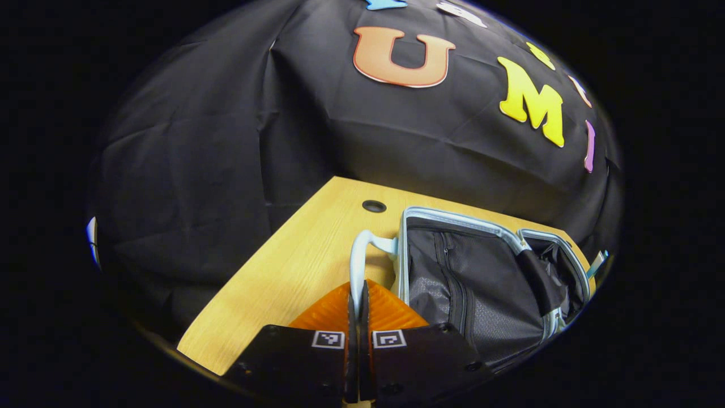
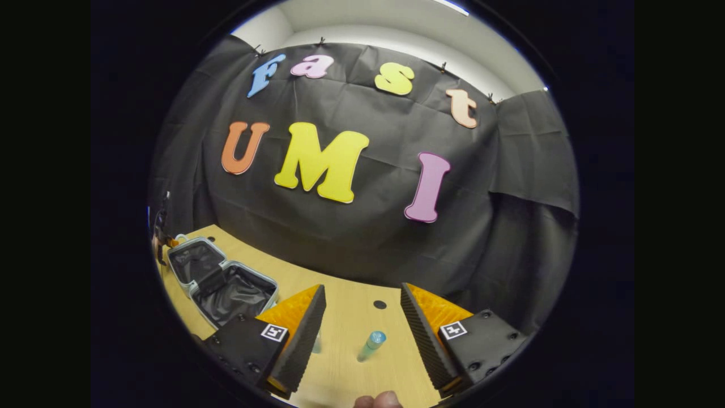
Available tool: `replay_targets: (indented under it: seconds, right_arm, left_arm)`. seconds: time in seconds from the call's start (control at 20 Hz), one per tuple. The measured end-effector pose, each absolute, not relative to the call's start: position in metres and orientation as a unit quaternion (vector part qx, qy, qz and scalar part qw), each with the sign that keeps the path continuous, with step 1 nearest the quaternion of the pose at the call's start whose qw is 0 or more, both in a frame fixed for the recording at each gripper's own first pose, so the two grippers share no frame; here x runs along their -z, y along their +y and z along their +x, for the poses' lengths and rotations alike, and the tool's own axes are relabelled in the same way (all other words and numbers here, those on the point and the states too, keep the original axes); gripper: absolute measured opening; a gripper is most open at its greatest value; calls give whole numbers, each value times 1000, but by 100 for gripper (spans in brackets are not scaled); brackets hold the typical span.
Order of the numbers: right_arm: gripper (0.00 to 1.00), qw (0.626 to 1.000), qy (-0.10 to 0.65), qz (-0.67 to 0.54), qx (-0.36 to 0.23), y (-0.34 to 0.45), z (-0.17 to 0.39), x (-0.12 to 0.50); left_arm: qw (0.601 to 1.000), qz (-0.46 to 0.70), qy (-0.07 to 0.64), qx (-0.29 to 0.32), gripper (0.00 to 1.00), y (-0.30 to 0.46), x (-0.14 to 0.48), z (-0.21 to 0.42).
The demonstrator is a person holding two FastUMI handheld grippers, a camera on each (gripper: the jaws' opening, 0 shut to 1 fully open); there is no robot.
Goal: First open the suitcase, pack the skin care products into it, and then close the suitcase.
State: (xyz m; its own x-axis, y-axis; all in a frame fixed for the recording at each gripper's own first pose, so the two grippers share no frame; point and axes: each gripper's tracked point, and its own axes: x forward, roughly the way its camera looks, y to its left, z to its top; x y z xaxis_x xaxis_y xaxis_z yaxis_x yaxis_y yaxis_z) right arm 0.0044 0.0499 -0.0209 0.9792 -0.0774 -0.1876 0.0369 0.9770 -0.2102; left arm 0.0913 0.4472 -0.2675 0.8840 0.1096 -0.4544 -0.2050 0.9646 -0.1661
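1. The counter [image 2: 351, 317] is pale wood, backed all round by the black cloth wall [image 2: 362, 226]; a small dark round hole [image 2: 380, 304] is set into its top near the far edge

2. The suitcase [image 1: 481, 283] lies open on the counter, its two halves spread flat, dark lining and a zipped pocket showing inside a pale blue rim. In the right gripper view it sits well off to the left, near the counter's end [image 2: 221, 280]

3. The left claw [image 1: 358, 309] is pressed closed on the suitcase handle [image 1: 362, 255] — a pale blue loop that rises from the case's side and runs down between the two fingers

4. The right claw [image 2: 362, 334] stands wide open above the counter, gripping nothing, well apart from the suitcase

5. A skin care bottle [image 2: 371, 345] — slim, clear-bodied with a blue cap — lies tilted on the counter between the right claw's fingers, touching neither. Nothing lies between it and the claw

6. Just beside the inner edge of that claw's left finger a second small clear item [image 2: 317, 343] shows, mostly hidden; what it is cannot be told

7. A fingertip or two of the person's hand [image 2: 378, 401] peeks in at the bottom edge of the right gripper view
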Motion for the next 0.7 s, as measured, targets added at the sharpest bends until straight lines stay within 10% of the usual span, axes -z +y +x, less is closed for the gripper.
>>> replay_targets:
  seconds: [0.2,0.4,0.45,0.7]
  right_arm:
    - [79,989,96,-107,22,59,6,18]
    - [79,990,99,-100,14,61,7,24]
    - [79,990,102,-95,14,60,7,27]
    - [79,992,112,-63,12,49,4,40]
  left_arm:
    - [958,-117,238,-103,12,458,273,87]
    - [956,-114,238,-129,55,466,256,67]
    - [958,-110,231,-128,92,461,246,63]
    - [983,-39,135,-121,98,401,136,42]
